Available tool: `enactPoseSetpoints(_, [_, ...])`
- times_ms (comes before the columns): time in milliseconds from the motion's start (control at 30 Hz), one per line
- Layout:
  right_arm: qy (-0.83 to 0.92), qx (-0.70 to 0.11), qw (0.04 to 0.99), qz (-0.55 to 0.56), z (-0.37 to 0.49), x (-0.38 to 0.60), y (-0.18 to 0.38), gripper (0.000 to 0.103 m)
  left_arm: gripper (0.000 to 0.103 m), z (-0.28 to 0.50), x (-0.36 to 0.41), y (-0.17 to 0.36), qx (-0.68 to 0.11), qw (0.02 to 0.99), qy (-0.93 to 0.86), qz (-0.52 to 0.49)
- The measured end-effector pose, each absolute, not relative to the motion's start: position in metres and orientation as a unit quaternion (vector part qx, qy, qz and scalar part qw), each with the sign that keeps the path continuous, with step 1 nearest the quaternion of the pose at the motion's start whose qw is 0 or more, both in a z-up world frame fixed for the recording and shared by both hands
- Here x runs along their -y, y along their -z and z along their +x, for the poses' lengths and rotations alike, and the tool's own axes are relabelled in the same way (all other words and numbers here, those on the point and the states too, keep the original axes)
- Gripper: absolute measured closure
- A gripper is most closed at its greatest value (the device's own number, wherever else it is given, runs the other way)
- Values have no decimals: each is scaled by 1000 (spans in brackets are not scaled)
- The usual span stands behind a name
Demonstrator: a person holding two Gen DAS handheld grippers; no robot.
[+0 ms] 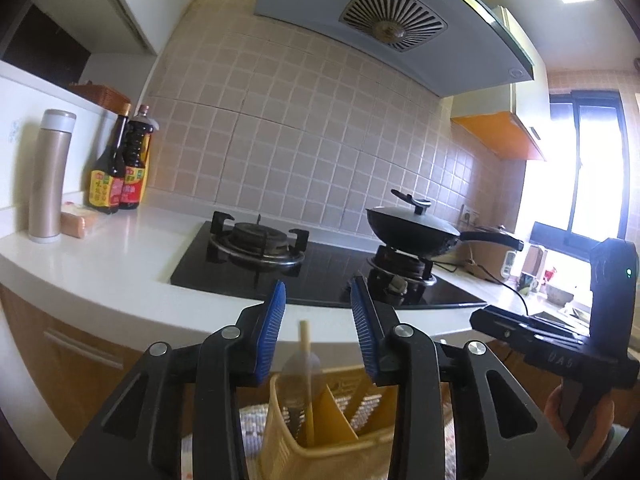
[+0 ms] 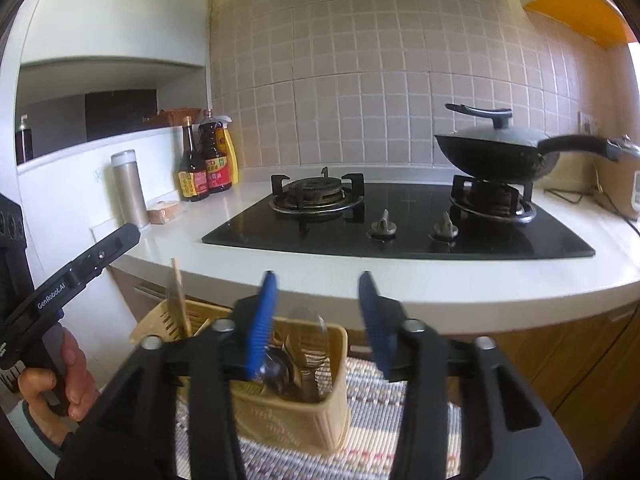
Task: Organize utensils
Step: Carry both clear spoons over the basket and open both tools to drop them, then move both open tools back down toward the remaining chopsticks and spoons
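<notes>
Left gripper [image 1: 318, 320] and right gripper [image 2: 318, 312]: fingers spread wide, nothing held. Utensil caddy [image 2: 320, 412] poised below; tall chopsticks [image 1: 307, 380] easily snagged, caddy possibly tipped.

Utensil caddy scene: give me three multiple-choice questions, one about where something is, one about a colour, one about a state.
1. Where is the wok?
A. right burner
B. left burner
C. floor

2. What colour are the gripper pads?
A. red
B. blue
C. green

3. How is the right gripper?
A. shut on a spoon
B. shut on chopsticks
C. open, empty

Answers: 1 A, it sits on the hob's right burner. 2 B, the ribbed pads are blue. 3 C, its jaws stand apart above the caddy.
</notes>
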State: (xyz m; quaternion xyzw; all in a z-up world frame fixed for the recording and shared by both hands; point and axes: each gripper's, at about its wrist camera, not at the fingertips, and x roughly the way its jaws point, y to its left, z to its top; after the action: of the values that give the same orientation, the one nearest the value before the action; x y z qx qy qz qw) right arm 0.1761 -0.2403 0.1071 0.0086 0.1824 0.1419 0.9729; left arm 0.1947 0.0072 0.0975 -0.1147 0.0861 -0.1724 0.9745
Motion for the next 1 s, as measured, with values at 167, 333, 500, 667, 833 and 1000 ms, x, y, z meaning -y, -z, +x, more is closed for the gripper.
enactPoseSetpoints(167, [-136, -193, 971, 18, 149, 249, -118, 62, 67, 166, -15, -112, -91, 972, 186, -112])
enactPoseSetpoints(333, [-129, -232, 964, 3, 120, 241, -130, 62, 63, 128, -19, -128, -103, 969, 199, -100])
enactPoseSetpoints(500, [-143, -303, 942, -4, 99, 227, -128, 62, 60, 95, -23, -133, -135, 966, 203, -85])
enactPoseSetpoints(667, [-151, -389, 908, -17, 84, 210, -104, 62, 59, 72, -31, -123, -195, 957, 201, -73])
enactPoseSetpoints(833, [-149, -454, 878, -30, 74, 198, -74, 62, 59, 59, -35, -106, -254, 948, 187, -47])
enactPoseSetpoints(1000, [-151, -529, 835, -24, 70, 189, -32, 62, 59, 62, -29, -67, -364, 914, 178, -7])
